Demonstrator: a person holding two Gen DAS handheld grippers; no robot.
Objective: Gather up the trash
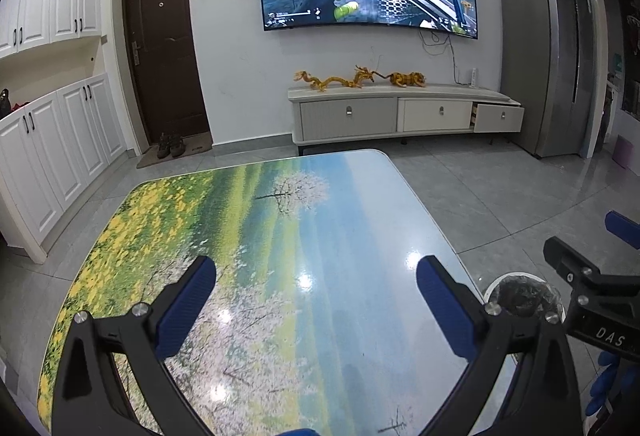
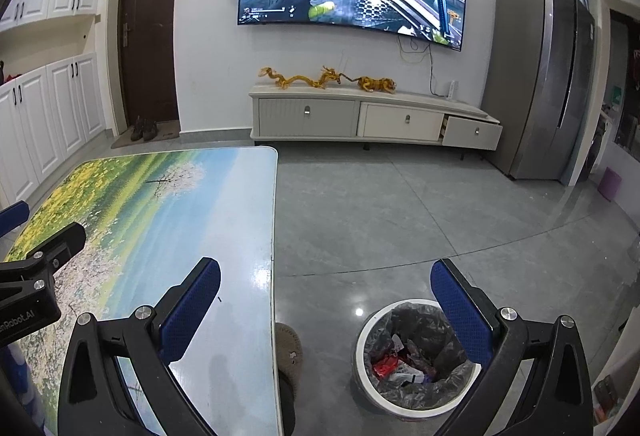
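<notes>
A white trash bin (image 2: 416,360) with a grey plastic liner stands on the floor to the right of the table; red and white wrappers lie inside it. In the left wrist view only part of the bin (image 1: 520,294) shows behind my finger. My right gripper (image 2: 326,306) is open and holds nothing, hovering above the table's right edge and the bin. My left gripper (image 1: 316,302) is open over the table (image 1: 280,236), which has a printed landscape top. Nothing sits between its blue pads. The right gripper (image 1: 592,276) appears at the right edge of the left wrist view.
A brown round stool (image 2: 290,352) peeks out under the table edge beside the bin. Grey tiled floor (image 2: 400,216) stretches to a TV cabinet (image 2: 372,120) with one drawer ajar. A fridge (image 2: 548,76) stands right, white cupboards (image 1: 60,140) left, shoes (image 1: 170,145) by the door.
</notes>
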